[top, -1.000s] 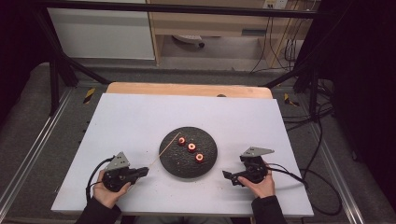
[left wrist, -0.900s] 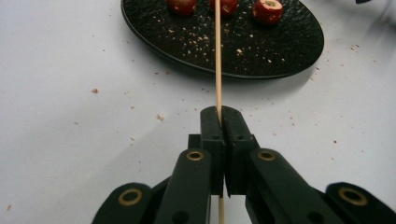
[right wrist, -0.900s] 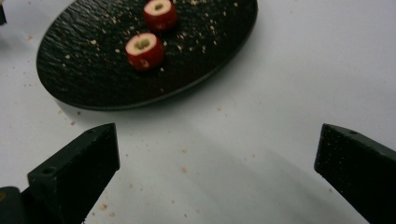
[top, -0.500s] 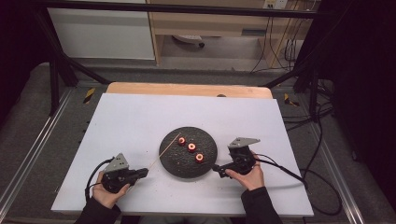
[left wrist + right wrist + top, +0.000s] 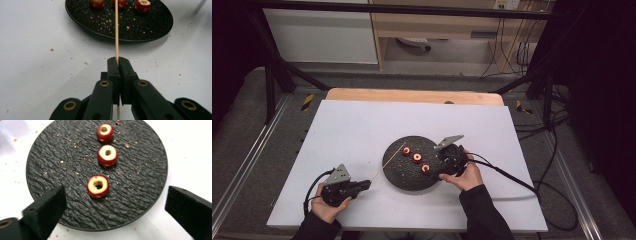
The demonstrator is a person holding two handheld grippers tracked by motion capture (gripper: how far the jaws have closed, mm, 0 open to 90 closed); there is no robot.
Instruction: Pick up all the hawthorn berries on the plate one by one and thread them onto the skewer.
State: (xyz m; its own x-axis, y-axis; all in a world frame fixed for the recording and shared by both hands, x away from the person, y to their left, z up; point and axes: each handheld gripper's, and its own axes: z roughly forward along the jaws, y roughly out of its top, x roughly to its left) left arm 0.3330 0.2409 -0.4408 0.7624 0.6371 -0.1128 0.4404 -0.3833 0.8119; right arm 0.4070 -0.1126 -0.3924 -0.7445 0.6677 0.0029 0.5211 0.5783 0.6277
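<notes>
The left tongs point(image 5: 117, 62) pinch the thin, brittle wooden skewer point(image 5: 116, 32) while the right tongs point(image 5: 115, 202), spread and just now narrowing, straddle the nearest small, soft, cored red fruit ring point(image 5: 98, 186) on the round black slate plate point(image 5: 62, 152), best gripped gently by its sides.

My left fingers point(image 5: 117, 75) swallow a stretch of the skewer point(image 5: 116, 30), and its far tip runs off the frame's top. In the high view, my right hand point(image 5: 464, 175) covers the plate's point(image 5: 404, 172) near-right rim (crumbs too small to identify).
</notes>
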